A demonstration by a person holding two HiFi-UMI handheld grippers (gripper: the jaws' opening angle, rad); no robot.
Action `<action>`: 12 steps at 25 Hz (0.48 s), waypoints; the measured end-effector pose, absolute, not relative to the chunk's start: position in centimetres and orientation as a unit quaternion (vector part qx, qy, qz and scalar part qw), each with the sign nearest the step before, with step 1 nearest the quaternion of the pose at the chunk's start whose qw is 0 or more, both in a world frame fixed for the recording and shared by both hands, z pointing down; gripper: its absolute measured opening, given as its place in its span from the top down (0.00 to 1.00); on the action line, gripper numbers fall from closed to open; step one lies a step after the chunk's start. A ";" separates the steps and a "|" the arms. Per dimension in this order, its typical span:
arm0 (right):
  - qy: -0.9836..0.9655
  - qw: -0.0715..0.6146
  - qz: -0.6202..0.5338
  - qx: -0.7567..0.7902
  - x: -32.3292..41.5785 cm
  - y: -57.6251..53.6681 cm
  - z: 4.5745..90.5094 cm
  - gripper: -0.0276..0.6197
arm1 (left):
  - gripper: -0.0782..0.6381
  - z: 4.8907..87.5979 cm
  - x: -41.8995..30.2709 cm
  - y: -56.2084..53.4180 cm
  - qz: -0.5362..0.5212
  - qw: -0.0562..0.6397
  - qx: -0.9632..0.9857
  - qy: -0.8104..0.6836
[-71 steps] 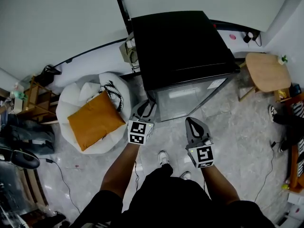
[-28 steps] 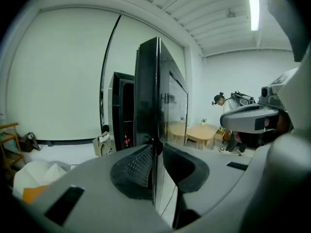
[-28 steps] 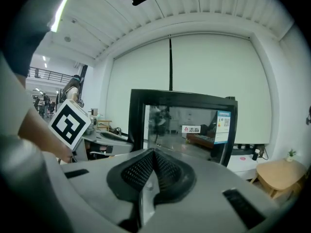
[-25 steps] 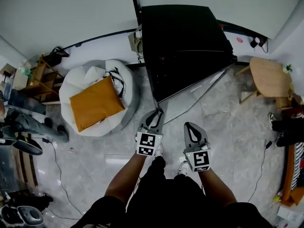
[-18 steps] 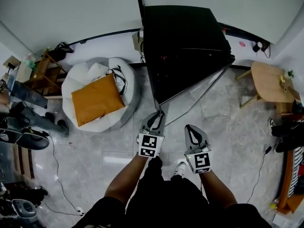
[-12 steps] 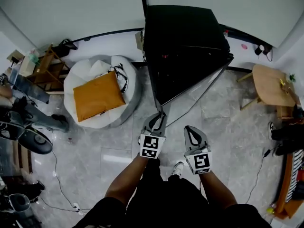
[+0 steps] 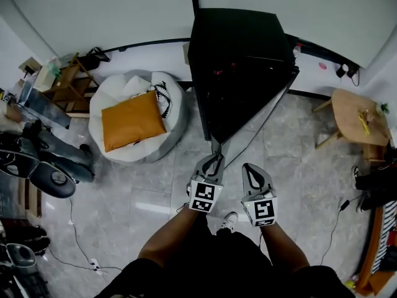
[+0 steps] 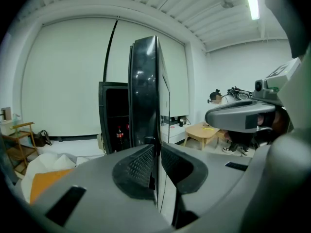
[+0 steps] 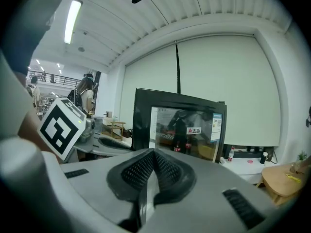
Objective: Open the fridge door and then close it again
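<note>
The fridge [image 7: 239, 61] stands against the wall with the fridge door [image 8: 146, 91] swung wide open. The door's free edge stands upright between the jaws of the left claw [image 7: 213, 159], which have just been closing and pinch it. From that claw the door runs away to its hinge (the fridge's far right corner). The right claw [image 7: 250, 170] hangs just beside, jaws together on nothing, clear of the door. Closing would carry the gripped edge back toward the fridge's open front.

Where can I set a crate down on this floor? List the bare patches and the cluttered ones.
Bare tiles: between the beanbag and the person's left arm; and between the open fridge door and the round wooden table. Crowded: the left edge, with the wooden shelf, dark equipment and cables.
</note>
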State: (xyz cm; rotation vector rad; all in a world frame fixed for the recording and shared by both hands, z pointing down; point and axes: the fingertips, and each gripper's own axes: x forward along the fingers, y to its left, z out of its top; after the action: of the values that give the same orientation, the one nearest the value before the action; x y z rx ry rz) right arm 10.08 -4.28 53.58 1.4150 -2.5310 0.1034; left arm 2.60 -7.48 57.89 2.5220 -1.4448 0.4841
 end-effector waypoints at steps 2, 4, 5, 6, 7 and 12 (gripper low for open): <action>-0.866 0.115 0.033 0.486 10.6 -3.9 53.4 0.93 | 0.81 58.0 3.8 -6.3 0.166 0.095 0.857 -0.479; -0.864 0.113 0.031 0.490 11.3 -3.3 53.3 0.93 | 0.81 58.0 5.3 -5.1 0.168 0.092 0.863 -0.468; -0.863 0.113 0.030 0.491 11.6 -3.0 53.2 0.93 | 0.82 57.9 5.9 -4.6 0.168 0.091 0.865 -0.463; -0.862 0.114 0.029 0.493 11.9 -2.7 53.1 0.93 | 0.82 57.9 6.5 -4.1 0.168 0.089 0.868 -0.459; -0.861 0.114 0.028 0.494 12.1 -2.4 53.0 0.93 | 0.82 57.8 7.1 -3.6 0.168 0.088 0.870 -0.455; -0.852 0.115 0.033 0.510 13.9 -1.2 53.3 0.93 | 0.82 57.9 9.9 -1.7 0.173 0.082 0.884 -0.427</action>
State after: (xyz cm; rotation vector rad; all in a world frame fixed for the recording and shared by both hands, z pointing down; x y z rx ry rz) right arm 13.91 -1.15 53.27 1.4958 -2.4967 0.0969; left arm 9.91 -1.73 57.90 2.6395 -1.2755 0.5158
